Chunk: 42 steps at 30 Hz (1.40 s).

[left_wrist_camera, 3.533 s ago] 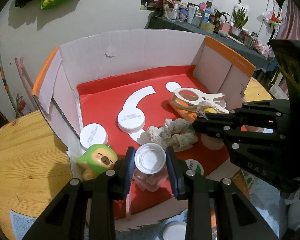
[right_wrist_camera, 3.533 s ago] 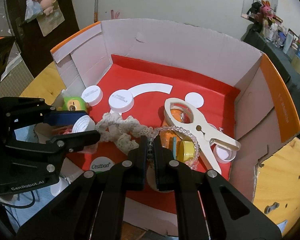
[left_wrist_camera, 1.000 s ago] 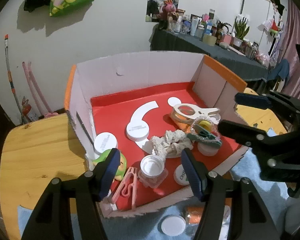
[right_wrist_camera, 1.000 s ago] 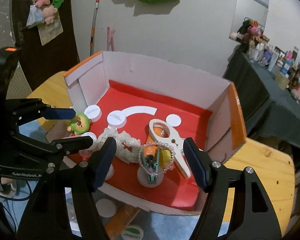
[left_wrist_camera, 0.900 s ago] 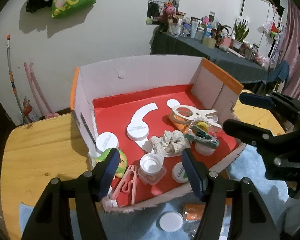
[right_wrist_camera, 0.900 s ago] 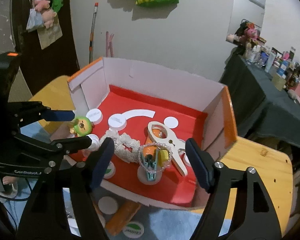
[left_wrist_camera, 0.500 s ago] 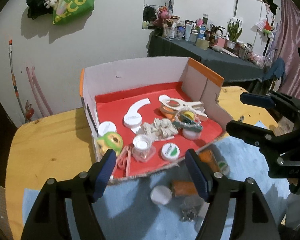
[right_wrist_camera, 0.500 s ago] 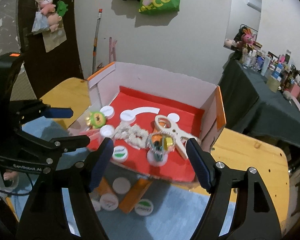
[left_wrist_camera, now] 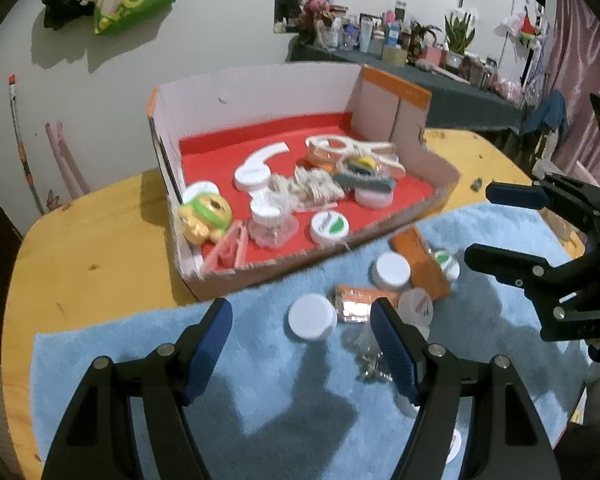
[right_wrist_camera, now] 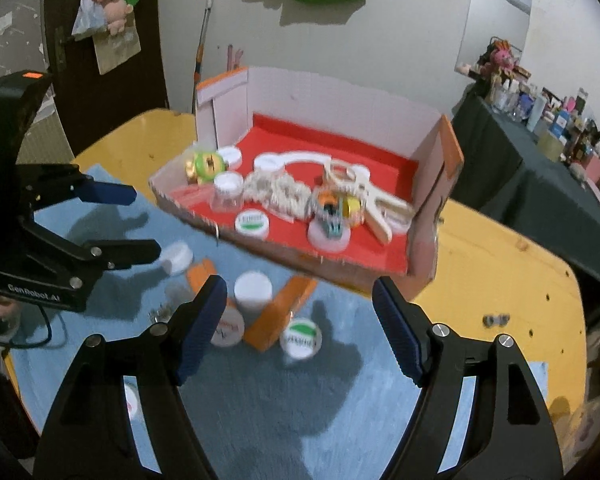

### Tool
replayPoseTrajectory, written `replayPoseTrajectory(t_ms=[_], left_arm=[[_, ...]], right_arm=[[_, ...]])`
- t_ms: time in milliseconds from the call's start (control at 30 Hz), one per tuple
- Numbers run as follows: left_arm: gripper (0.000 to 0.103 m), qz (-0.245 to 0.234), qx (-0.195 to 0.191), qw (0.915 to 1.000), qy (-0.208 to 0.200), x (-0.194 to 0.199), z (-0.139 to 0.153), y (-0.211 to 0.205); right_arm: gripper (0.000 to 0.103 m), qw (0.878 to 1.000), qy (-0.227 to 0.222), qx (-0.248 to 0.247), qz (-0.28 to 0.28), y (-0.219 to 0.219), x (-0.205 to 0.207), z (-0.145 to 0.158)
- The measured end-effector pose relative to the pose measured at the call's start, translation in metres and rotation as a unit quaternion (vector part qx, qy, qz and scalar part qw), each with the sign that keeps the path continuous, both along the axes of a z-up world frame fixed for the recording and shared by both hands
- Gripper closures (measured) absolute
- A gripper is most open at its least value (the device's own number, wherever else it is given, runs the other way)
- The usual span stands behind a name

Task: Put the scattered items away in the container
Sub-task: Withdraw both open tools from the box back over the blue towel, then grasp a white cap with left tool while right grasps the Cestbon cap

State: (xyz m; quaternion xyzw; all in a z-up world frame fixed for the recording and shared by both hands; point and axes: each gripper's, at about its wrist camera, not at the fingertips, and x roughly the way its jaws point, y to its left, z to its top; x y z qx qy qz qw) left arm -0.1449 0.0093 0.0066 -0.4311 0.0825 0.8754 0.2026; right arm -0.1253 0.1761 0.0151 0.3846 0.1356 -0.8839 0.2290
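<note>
a: jaws first, left wrist view. left gripper (left_wrist_camera: 302, 340) stands wide, nothing between the blue pads, hanging over the blue mat (left_wrist_camera: 260, 392). it opened further within the last second and has since levelled off.

b: what lies under it?

a: a white cap (left_wrist_camera: 312, 316) sits on the mat between the two fingers' lines. just right of it, an orange packet (left_wrist_camera: 355, 304), then a printed cap (left_wrist_camera: 416, 305). a small tangle of metal bits (left_wrist_camera: 370, 354) lies close to the right finger; too blurred to name.

b: and the container?

a: cardboard box (left_wrist_camera: 260, 80) with a red floor, on the wooden table (left_wrist_camera: 80, 248), its near edge touching the mat. inside: green toy (left_wrist_camera: 206, 216) at the near left corner, pink clip (left_wrist_camera: 230, 246) beside it, clear jar (left_wrist_camera: 270, 222), lace scrunchie (left_wrist_camera: 308, 190), wooden peg (left_wrist_camera: 352, 150) at the back right.

b: right wrist view?

a: right gripper (right_wrist_camera: 300, 328) also spread wide and empty, jaws having opened a little more over the last second. below it on the mat: a white cap (right_wrist_camera: 253, 290), an orange box (right_wrist_camera: 280, 314), a green-labelled cap (right_wrist_camera: 301, 339). the box lies beyond, well apart from the fingers. the left gripper shows at the left edge, open too.
</note>
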Motion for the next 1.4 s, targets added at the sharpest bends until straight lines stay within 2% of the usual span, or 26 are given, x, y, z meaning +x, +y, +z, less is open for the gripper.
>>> replayPoseTrajectory(t_ms=[233, 500, 700, 1033, 1400], left_arm=[[0.029, -0.017, -0.014, 0.9997, -0.013, 0.004, -0.016, 0.005], [0.029, -0.035, -0.005, 0.9991, -0.025, -0.001, -0.025, 0.007], [0.029, -0.049, 0.002, 0.9985, -0.024, -0.001, -0.025, 0.002], [0.030, -0.062, -0.019, 0.9978, -0.010, 0.004, -0.019, -0.007], [0.034, -0.089, -0.036, 0.9953, -0.015, -0.003, -0.032, 0.013]], right_arm=[[0.029, 1.000, -0.021, 0.012, -0.001, 0.008, 0.005, -0.021], [0.029, 0.999, -0.041, 0.014, -0.007, 0.018, 0.001, -0.038], [0.029, 0.999, -0.048, 0.014, -0.003, 0.019, -0.002, -0.044], [0.029, 0.998, -0.053, 0.015, 0.002, 0.018, -0.004, -0.049], [0.029, 0.998, -0.048, 0.027, 0.002, 0.015, -0.005, -0.056]])
